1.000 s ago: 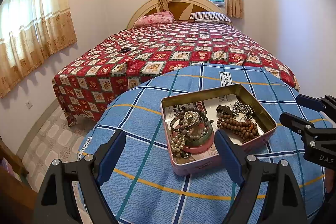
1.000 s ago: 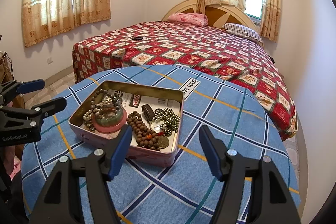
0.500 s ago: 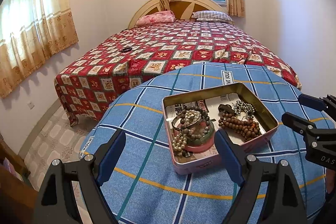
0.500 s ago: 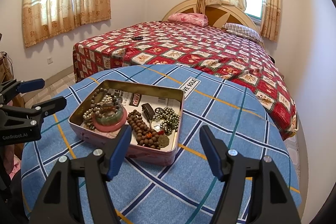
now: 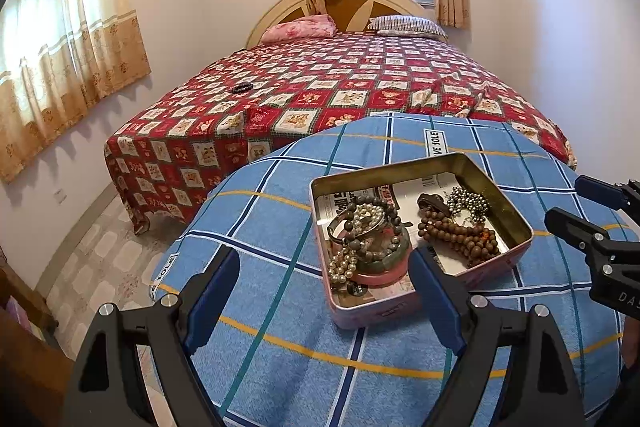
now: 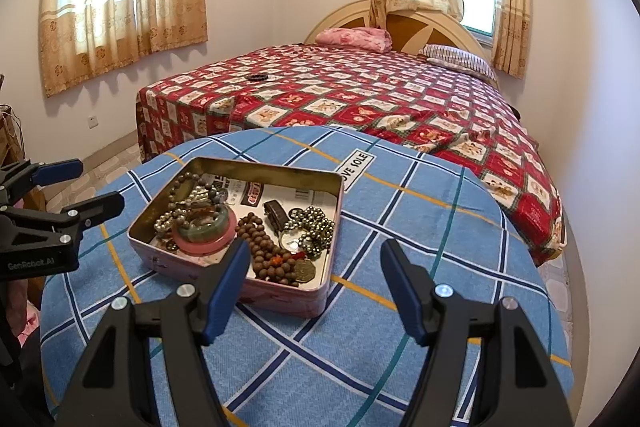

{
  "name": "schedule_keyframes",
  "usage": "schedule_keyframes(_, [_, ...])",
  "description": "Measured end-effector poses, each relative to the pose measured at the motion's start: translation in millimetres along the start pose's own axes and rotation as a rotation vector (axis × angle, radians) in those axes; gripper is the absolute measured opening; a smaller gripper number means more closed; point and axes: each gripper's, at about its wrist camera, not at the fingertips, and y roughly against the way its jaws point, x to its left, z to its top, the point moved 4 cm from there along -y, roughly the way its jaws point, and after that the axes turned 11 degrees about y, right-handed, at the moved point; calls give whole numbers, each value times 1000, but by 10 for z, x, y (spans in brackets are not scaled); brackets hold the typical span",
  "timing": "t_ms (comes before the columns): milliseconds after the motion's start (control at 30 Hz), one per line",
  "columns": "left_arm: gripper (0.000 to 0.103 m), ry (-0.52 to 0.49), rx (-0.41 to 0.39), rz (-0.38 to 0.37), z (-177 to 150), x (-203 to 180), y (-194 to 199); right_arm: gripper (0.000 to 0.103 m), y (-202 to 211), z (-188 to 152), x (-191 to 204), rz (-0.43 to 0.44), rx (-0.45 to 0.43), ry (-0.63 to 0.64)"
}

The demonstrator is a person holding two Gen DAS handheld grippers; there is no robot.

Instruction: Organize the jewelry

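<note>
Holding above the blue checked tabletop (image 6: 420, 211), both claws are spread and carry nothing. The left claw (image 5: 324, 291) hangs just short of the tin's near corner; the right claw (image 6: 316, 287) hangs over the tin's near wall and the bare cloth beside it

All visible jewelry lies inside 1 open pink tin (image 6: 280, 297), lined with printed paper:
- Left half of the tin: a pink-and-green bangle stack (image 6: 208, 229) with a pearl-and-dark-bead strand (image 5: 360, 223) draped over it
- Right half of the tin: brown wooden beads (image 6: 264, 251), a cluster of small metallic beads (image 6: 316, 225), a dark clasp-like piece (image 6: 276, 213) and a coin-like pendant (image 6: 305, 270)

No jewelry shows on the cloth outside the tin. 1 small dark ring-shaped thing (image 6: 258, 77) lies on the bed beyond the tin; what it is cannot be told

Judgement: the scene fits 2 stages. Either the pieces, already gathered into the tin, wait to be sorted, or the gathering is complete. The strands overlap inside the tin, so separation remains unsettled
</note>
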Motion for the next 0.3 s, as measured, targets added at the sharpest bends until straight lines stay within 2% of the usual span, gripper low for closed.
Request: schedule_keyframes(300, [86,3,-22,19,-16,39,15,74,-14,-22,-6,-2,5,0])
